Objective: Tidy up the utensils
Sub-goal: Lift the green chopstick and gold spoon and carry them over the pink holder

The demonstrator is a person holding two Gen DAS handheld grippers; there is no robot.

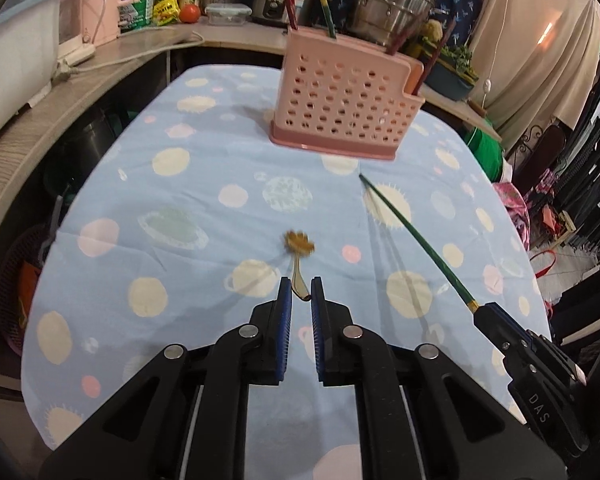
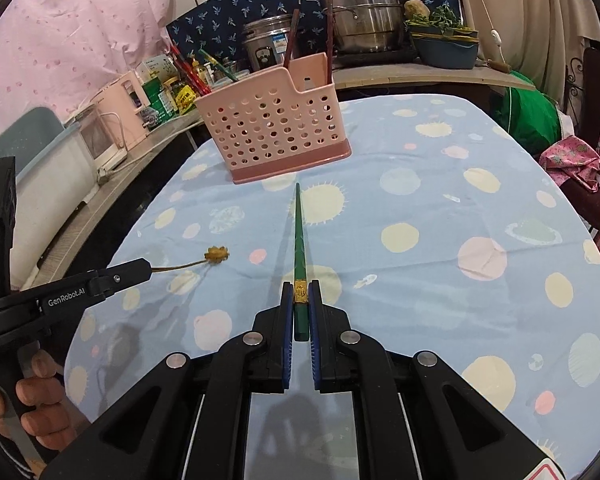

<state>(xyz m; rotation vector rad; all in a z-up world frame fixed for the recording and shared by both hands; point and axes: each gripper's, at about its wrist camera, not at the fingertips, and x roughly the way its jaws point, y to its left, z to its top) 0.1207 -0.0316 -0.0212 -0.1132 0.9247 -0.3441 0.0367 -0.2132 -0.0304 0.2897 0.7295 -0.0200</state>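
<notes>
Both my grippers are black plastic, angular arms with triangular cut-outs. The left gripper (image 1: pixel 300 290) has ribbed blue pads (image 1: pixel 286 300) on the inner faces of its fingers, and round silver pivot pins (image 1: pixel 249 331) at the joints. My right gripper (image 2: pixel 301 294) matches: same blue pads (image 2: pixel 287 312), same silver pins (image 2: pixel 253 338). White "GenRobot.AI" lettering (image 2: pixel 66 301) runs along the left one's side, with a small screw (image 2: pixel 117 278) near it. "DAS" (image 1: pixel 539 407) is printed on the right one. My left hand (image 2: pixel 36 404) is bare, no sleeve showing.
</notes>
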